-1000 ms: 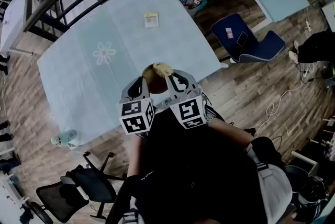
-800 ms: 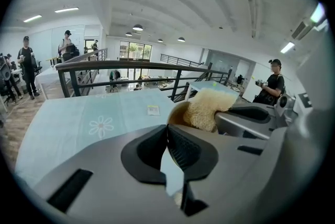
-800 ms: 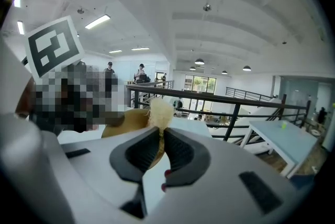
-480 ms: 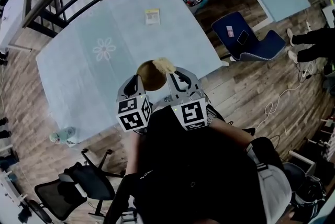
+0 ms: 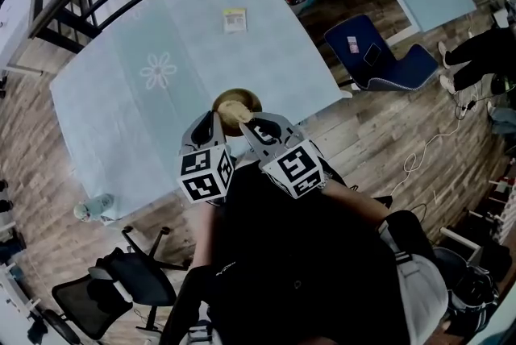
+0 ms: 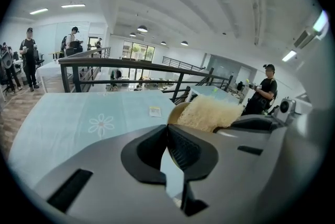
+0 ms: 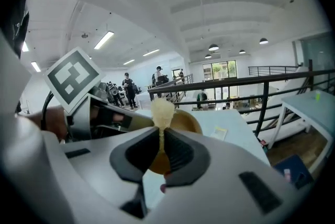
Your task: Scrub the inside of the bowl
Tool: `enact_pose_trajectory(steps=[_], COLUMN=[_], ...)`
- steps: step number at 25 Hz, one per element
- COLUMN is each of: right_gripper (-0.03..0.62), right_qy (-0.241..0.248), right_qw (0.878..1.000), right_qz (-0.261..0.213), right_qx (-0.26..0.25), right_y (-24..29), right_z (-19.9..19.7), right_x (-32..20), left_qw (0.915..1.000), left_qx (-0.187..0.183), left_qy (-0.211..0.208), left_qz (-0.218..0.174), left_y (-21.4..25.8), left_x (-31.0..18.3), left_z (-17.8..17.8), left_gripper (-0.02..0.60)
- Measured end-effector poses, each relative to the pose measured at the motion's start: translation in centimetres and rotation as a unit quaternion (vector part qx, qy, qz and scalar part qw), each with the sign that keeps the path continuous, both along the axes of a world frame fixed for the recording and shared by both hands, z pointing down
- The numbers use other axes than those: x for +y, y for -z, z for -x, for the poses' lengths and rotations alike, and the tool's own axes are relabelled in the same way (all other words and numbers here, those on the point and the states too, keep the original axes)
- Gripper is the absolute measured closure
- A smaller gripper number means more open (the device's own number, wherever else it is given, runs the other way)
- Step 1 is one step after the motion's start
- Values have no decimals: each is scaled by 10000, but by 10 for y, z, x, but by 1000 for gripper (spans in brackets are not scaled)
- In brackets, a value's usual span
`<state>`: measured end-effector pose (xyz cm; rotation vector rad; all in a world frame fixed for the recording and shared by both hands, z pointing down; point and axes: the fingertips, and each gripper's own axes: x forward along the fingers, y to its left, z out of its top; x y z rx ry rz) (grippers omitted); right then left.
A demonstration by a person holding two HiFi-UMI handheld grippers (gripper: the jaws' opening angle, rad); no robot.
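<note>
Left tongs (image 6: 168, 129) look squeezed together right on the rim of the one brown bowl (image 5: 251, 99), which sits on the table (image 5: 161, 37) just ahead of both tongs. Right tongs (image 7: 159, 136) are clamped tight on the single pale scrub pad (image 7: 162, 109), and the pad sits inside the bowl. One yellow card (image 5: 235, 19) lies well beyond them.

Open-plan office loft, as indicated by pale blue rectangular tables (image 5: 266, 53), black swivel chair (image 5: 113, 291), dark metal railing (image 6: 131, 63) and wood-plank floor (image 5: 387, 134).
</note>
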<state>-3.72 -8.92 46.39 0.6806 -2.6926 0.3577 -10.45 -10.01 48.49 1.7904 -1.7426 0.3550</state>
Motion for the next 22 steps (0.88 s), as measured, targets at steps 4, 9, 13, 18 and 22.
enact_pose_trajectory(steps=[4, 9, 13, 18, 22], right_gripper=[557, 557, 557, 557, 557], right_qy=[-44, -292, -452, -638, -783], right_qw=[9994, 9983, 9956, 9914, 9876], right_qz=[330, 220, 35, -53, -214], right_qx=[105, 447, 825, 1140, 1347], right_y=[-12, -20, -26, -30, -29], right_z=[3, 0, -4, -8, -15], right_x=[-2, -8, -10, -14, -18], left_qw=[9998, 9992, 9992, 9992, 9992], left_qx=[67, -116, -68, -176, -280], left_qy=[-133, -357, -375, -368, -293], left_qz=[-119, -121, -101, -48, 0], left_y=[4, 7, 4, 2, -1], left_x=[-1, -1, 1, 3, 4], left_z=[-5, -10, -10, -9, -6], left_gripper=[560, 558, 560, 560, 560])
